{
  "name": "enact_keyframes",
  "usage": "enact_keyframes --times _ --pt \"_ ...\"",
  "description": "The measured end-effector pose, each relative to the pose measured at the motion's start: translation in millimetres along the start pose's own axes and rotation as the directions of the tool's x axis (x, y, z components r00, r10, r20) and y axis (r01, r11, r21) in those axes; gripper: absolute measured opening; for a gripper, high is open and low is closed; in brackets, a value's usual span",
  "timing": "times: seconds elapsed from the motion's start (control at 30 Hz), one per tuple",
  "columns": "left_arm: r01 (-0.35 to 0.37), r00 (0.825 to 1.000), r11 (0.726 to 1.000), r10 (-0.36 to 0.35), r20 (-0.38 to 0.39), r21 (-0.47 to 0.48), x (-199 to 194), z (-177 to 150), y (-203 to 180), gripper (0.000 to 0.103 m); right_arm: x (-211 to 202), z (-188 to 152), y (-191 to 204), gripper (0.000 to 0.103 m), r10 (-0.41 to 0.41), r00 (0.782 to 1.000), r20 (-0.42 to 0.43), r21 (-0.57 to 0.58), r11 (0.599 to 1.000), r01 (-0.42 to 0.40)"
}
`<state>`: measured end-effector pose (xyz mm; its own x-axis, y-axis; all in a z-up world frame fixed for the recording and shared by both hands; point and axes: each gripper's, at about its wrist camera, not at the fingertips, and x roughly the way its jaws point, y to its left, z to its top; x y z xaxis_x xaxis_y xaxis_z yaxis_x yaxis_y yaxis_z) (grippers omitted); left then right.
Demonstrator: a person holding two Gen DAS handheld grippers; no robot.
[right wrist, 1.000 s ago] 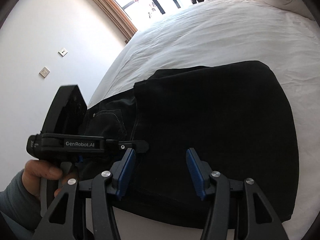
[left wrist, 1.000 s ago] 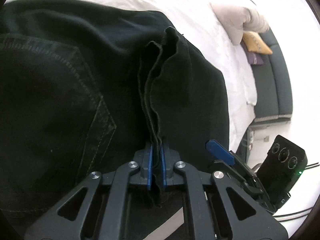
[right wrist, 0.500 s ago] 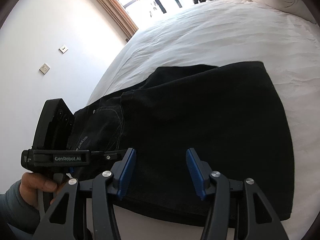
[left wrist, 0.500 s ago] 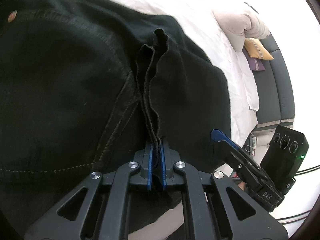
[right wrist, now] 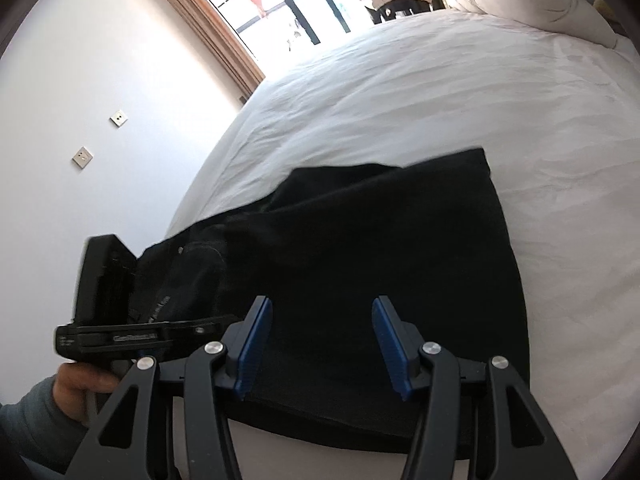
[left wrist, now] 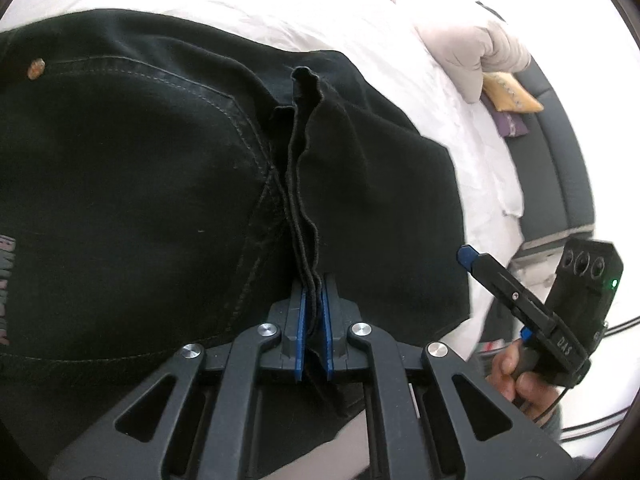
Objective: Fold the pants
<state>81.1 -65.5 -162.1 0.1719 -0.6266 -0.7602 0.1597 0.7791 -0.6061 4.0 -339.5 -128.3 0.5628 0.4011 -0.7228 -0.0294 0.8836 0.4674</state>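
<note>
White bedding (right wrist: 460,92) carries black pants (right wrist: 380,260) folded across the bed, the left gripper (left wrist: 313,316) pinching bunched hem layers while the right gripper (right wrist: 322,340), fingers apart, hovers empty over the near edge.

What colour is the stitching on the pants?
Light grey on the black pants, clearest in the left wrist view.

Black pants (left wrist: 160,200) with pale stitching are laid on a white bed sheet (right wrist: 440,92). Blue pads (right wrist: 256,340) are seen on black gripper fingers. A yellow cushion (left wrist: 510,88) is seen beside a purple one (left wrist: 512,128).
</note>
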Motion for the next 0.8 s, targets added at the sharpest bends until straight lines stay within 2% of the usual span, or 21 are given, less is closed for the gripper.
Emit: enact_keyframes --times 0.1,0.17,0.3,0.37,0.43,0.5,0.53,0.57,0.6,0.67,0.73,0.8 --pt "0.042 0.999 0.998 -0.043 -0.009 -0.051 21.3 7.7 3.8 0.007 17.4 -7.3 -5.5 0.056 -0.021 0.999 -0.045 0.002 1.0 0.021" --pt "0.065 0.998 0.996 -0.066 0.0 -0.053 22.9 7.1 3.8 0.008 19.4 -8.9 -6.8 0.056 -0.004 0.999 -0.047 0.019 1.0 0.005" --pt "0.036 0.999 0.999 -0.036 0.013 -0.028 24.5 3.4 0.5 0.008 -0.1 7.9 -5.9 0.056 0.056 0.998 0.04 -0.003 0.998 -0.056" --pt "0.014 1.0 1.0 -0.014 0.02 -0.004 24.8 -0.5 -0.1 0.008 -3.2 21.7 -14.1 0.056 0.072 0.995 0.063 0.016 0.997 -0.073" --pt "0.019 1.0 1.0 -0.019 0.022 -0.004 24.4 0.0 -0.2 0.009 -2.5 41.5 -29.7 0.056 0.119 0.987 0.11 0.045 0.991 -0.124" --pt "0.03 0.999 0.999 -0.03 0.018 -0.014 21.9 -1.8 4.3 0.009 11.9 58.3 -55.9 0.068 0.152 0.981 0.124 0.112 0.98 -0.166" --pt "0.028 0.999 1.0 -0.028 0.016 -0.013 21.4 -1.3 4.2 0.009 30.9 64.9 -74.0 0.069 0.112 0.991 0.075 0.168 0.978 -0.123" --pt "0.028 1.0 1.0 -0.027 0.015 -0.012 21.2 -0.5 3.7 0.009 52.1 66.7 -91.5 0.06 0.055 0.998 0.007 0.206 0.977 -0.055" --pt "0.026 1.0 1.0 -0.026 0.014 -0.01 21.4 0.3 3.8 0.009 63.6 66.0 -103.0 0.046 0.054 0.998 -0.012 0.226 0.973 -0.05" --pt "0.028 1.0 1.0 -0.028 0.007 -0.012 20.5 0.5 4.4 0.009 60.3 66.8 -115.5 0.044 0.104 0.994 0.044 0.261 0.959 -0.112" --pt "0.044 0.999 0.999 -0.044 0.0 -0.018 15.9 0.7 5.8 0.01 45.8 68.3 -113.3 0.045 0.098 0.995 0.034 0.302 0.948 -0.104" --pt "0.034 0.999 0.999 -0.034 -0.003 -0.022 10.0 0.1 4.5 0.01 15.3 62.7 -103.7 0.047 0.114 0.989 0.092 0.285 0.949 -0.136"
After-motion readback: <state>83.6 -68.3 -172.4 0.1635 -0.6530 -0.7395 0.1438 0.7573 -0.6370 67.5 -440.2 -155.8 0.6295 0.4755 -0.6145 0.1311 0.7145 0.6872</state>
